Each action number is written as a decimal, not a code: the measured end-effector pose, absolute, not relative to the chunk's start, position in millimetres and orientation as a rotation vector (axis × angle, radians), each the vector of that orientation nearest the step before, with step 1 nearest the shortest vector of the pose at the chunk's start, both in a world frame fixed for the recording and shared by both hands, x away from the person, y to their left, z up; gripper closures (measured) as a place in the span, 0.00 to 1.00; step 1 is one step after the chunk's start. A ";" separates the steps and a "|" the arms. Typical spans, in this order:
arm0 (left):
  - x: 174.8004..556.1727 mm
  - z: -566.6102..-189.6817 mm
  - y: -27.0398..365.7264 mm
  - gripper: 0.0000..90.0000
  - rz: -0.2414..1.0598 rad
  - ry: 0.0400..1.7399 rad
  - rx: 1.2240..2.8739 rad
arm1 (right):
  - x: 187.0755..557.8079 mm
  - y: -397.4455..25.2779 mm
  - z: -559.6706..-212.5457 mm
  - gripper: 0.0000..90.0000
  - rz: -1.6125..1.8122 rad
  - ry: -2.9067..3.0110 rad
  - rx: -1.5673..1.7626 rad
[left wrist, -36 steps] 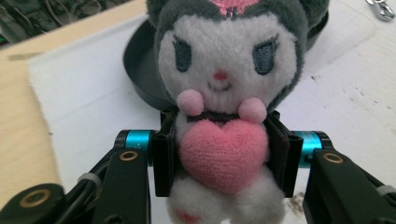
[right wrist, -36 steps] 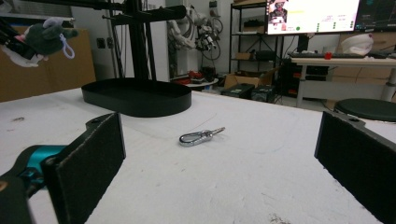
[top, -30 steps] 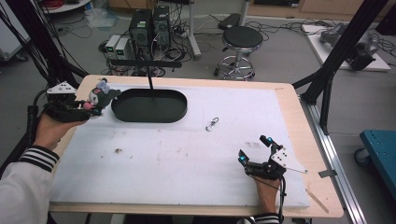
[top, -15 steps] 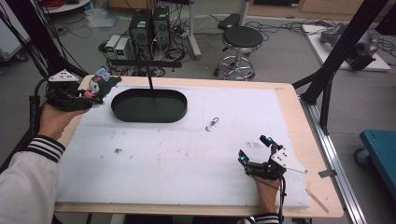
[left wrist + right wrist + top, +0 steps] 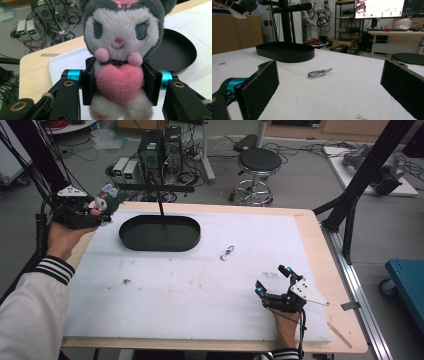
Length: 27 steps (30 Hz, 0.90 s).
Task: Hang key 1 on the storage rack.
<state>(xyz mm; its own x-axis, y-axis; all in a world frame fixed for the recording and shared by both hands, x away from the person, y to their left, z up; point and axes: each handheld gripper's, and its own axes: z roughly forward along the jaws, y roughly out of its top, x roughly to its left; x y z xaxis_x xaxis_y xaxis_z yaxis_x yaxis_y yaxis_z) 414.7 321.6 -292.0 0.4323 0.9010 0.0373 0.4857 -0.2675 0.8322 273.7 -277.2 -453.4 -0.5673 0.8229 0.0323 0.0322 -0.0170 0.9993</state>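
- Nearest the person, the right gripper point(image 5: 272, 281) rests on the white table cover point(image 5: 200, 295) with its jaws spread wide and nothing between them; a small metal clasp point(image 5: 319, 73) lies on the cover a little ahead of it, untouched.
- Mid-table, the black oval tray point(image 5: 160, 233) sits empty, a thin black post rising from it.
- Farther off, at the table's far-left corner, the left gripper point(image 5: 100, 209) is clamped on a plush toy point(image 5: 121, 50), pads pressing its sides at the level of the pink heart, head upright above the jaws.
- The toy hangs in the air, left of the tray and over the table edge rather than above the tray.
- Risk, as judged here: the soft body may squirm free of the narrow pinch, or letting go at this spot would drop it off the table; swinging toward the tray could also knock the post.
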 end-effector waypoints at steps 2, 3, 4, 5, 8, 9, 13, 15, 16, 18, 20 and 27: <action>417.1 -291.1 321.5 0.60 0.670 1.179 1.907 | 273.8 -277.4 -453.4 0.01 1.650 1.648 0.900; 418.2 -290.9 321.2 0.60 0.675 1.185 1.904 | 273.8 -277.4 -453.4 0.01 1.650 1.648 0.900; 419.4 -290.6 321.2 0.60 0.677 1.188 1.903 | 273.8 -277.4 -453.4 0.01 1.650 1.648 0.900; 420.2 -290.3 321.1 0.60 0.676 1.192 1.898 | 273.8 -277.4 -453.4 0.01 1.650 1.648 0.899; 424.4 -288.0 320.1 0.60 0.679 1.196 1.896 | 273.9 -277.4 -453.4 0.01 1.650 1.647 0.900; 426.1 -287.0 319.1 0.60 0.682 1.195 1.898 | 273.8 -277.4 -453.4 0.01 1.649 1.648 0.901; 432.0 -285.7 316.8 0.60 0.677 1.203 1.880 | 273.8 -277.5 -453.4 0.01 1.649 1.648 0.902; 434.4 -287.1 315.9 0.60 0.666 1.214 1.871 | 273.8 -277.6 -453.4 0.01 1.648 1.649 0.902; 435.5 -288.4 315.3 0.60 0.673 1.215 1.881 | 273.6 -277.5 -453.4 0.01 1.652 1.649 0.906; 437.4 -290.5 314.7 0.60 0.676 1.226 1.892 | 273.6 -277.6 -453.4 0.01 1.650 1.650 0.906; 438.6 -291.2 314.8 0.60 0.678 1.230 1.888 | 273.6 -277.6 -453.4 0.01 1.650 1.650 0.905; 442.3 -290.7 314.8 0.60 0.674 1.238 1.874 | 274.1 -277.8 -453.4 0.01 1.650 1.648 0.896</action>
<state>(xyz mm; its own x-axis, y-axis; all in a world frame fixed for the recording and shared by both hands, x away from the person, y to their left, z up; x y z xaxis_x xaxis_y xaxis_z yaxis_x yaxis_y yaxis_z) 442.3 314.8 -290.7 0.3860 0.9224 0.0132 0.5112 -0.2258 0.8293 274.1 -277.8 -453.4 -0.5685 0.8221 0.0311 0.0297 -0.0172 0.9994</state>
